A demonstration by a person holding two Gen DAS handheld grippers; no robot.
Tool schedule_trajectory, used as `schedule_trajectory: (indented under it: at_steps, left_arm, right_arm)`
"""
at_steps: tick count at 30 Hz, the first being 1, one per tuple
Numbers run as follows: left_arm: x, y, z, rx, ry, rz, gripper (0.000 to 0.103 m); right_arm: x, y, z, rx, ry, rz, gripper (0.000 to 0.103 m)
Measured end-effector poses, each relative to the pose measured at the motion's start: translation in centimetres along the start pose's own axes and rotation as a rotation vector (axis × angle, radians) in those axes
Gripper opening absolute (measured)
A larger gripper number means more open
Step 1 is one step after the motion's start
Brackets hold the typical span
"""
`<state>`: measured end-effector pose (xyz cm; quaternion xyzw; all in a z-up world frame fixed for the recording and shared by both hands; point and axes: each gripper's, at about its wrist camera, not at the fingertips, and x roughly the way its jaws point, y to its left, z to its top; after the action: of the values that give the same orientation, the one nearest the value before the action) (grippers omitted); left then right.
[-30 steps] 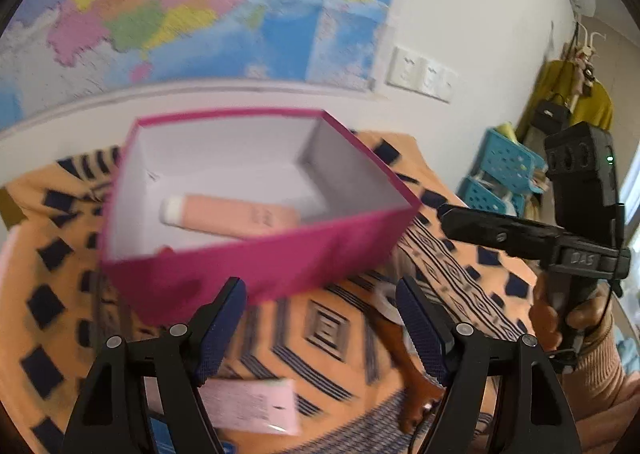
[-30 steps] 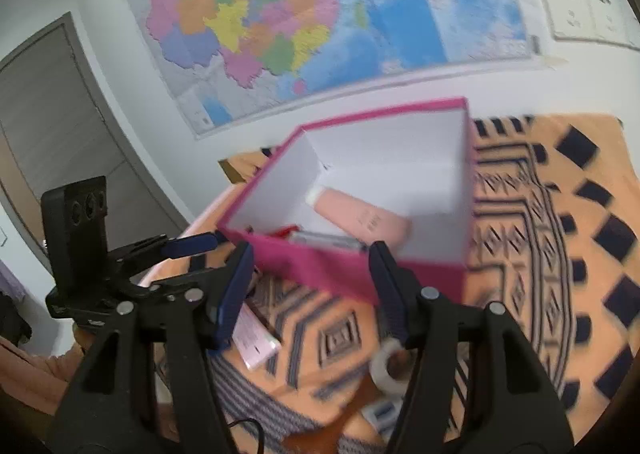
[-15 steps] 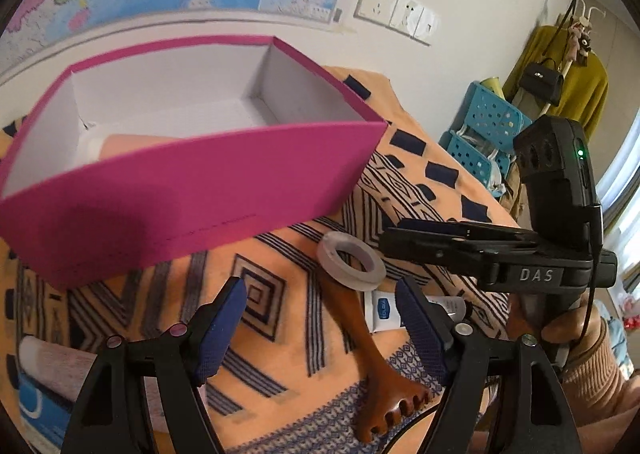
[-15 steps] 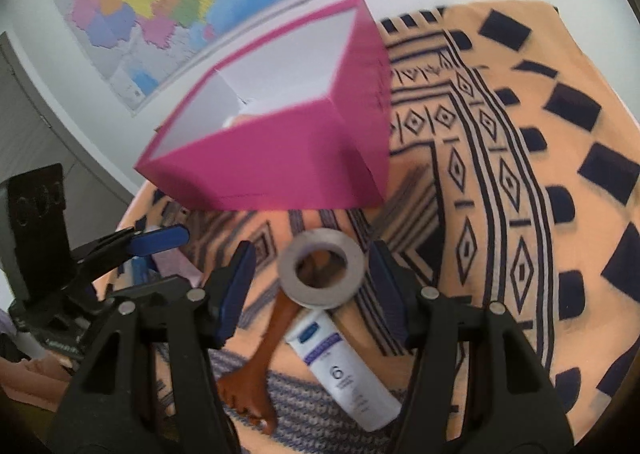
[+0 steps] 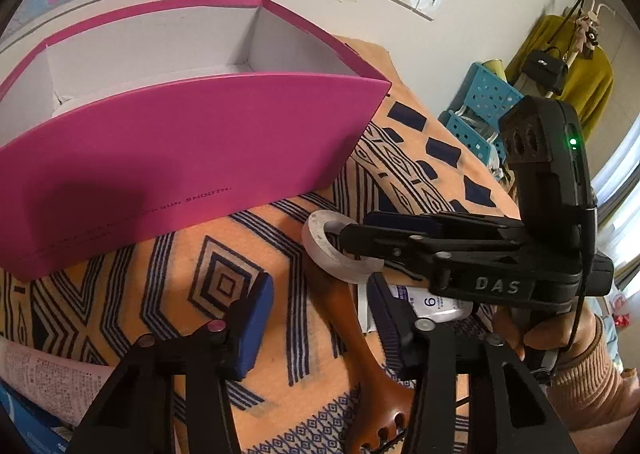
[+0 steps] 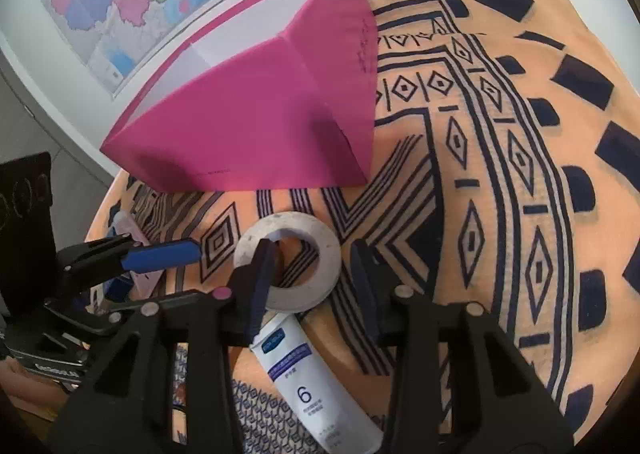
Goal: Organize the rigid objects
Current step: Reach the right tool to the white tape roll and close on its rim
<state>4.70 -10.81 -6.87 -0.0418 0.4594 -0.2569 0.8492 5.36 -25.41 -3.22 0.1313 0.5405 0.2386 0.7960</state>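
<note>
1. Right wrist view: the right gripper is down on the tape ring. One finger is poking into the hole and the other sits just outside the ring's right edge. The jaws have just been closing with the ring's wall between them, but I don't see the pads squeezing it, so they're apart for now.
2. The left gripper has just been closing too. It straddles the wooden scratcher low in the left wrist frame, with gaps on both sides, so nothing is grabbed there either.
3. Progress-wise I'd call it early. The pink box sits open in the upper left on the patterned cloth. Ring, scratcher, white tube and a paper packet are all outside it. Best guess: ring and scratcher go in next, then the tube and the packet.
4. View differences: only the left wrist view shows the scratcher's handle running under the ring, the box's white inside walls (its floor is hidden behind the near wall) and the person's hand on the right gripper's handle. Only the right wrist view shows which finger is inside the ring, plus the whole tube lying right below it.
</note>
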Motion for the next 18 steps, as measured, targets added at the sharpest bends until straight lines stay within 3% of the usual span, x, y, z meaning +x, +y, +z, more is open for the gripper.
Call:
schedule_trajectory:
  at_steps: [7, 9, 13, 18]
  left_arm:
    - [0.8, -0.1, 0.3, 0.002, 0.014, -0.014, 0.043]
    - [0.9, -0.1, 0.3, 0.001, 0.016, -0.014, 0.043]
    - [1.4, 0.0, 0.5, -0.008, 0.027, -0.024, 0.042]
    - [1.9, 0.1, 0.4, -0.013, 0.037, -0.038, 0.042]
  right_arm:
    - [0.7, 0.0, 0.0, -0.022, 0.008, -0.008, 0.038]
    - [0.8, 0.2, -0.1, -0.041, 0.013, -0.024, 0.028]
    - [0.9, 0.7, -0.3, -0.084, 0.006, -0.062, 0.016]
    - [0.6, 0.8, -0.6, -0.083, -0.004, -0.069, 0.016]
